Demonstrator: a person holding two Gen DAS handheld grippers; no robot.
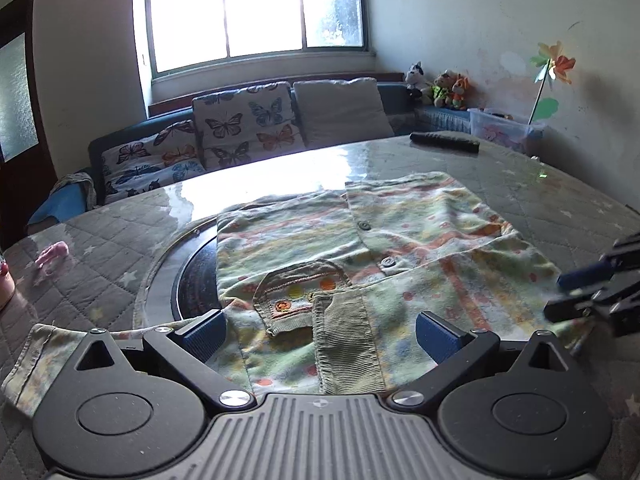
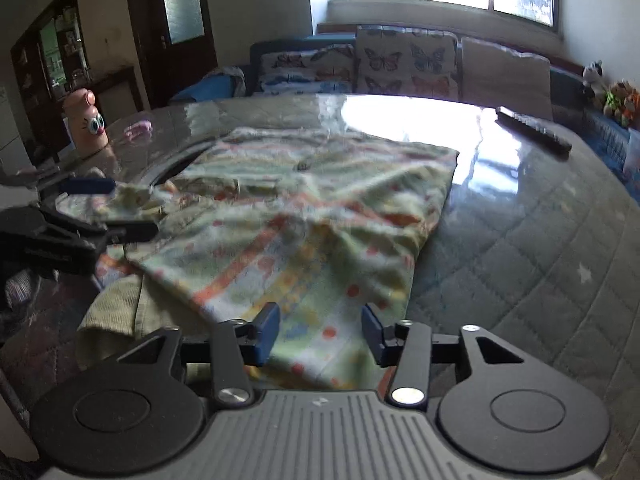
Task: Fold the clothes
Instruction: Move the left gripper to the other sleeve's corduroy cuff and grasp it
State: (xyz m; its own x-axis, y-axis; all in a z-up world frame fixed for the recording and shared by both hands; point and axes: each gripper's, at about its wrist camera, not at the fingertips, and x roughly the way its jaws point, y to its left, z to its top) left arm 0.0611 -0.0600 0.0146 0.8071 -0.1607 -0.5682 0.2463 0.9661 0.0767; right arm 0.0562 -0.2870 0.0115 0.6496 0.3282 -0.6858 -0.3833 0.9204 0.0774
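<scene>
A small child's cardigan (image 1: 360,248) with a pale green, orange and yellow print, buttons and olive corduroy cuffs lies partly folded on the glass-topped table (image 1: 256,184). My left gripper (image 1: 320,334) is open just above its near edge, a folded corduroy cuff (image 1: 344,344) between the pads, not gripped. My right gripper (image 2: 320,330) is open over the garment's (image 2: 304,224) near right corner. Each gripper shows at the edge of the other's view: the right one (image 1: 576,292) and the left one (image 2: 108,204).
A black remote (image 1: 444,142) lies at the table's far right. A pink clip (image 1: 52,254) and a pink toy bottle (image 2: 86,122) stand at the left. A round dark inset (image 1: 196,280) sits under the garment. A sofa (image 1: 248,128) stands behind.
</scene>
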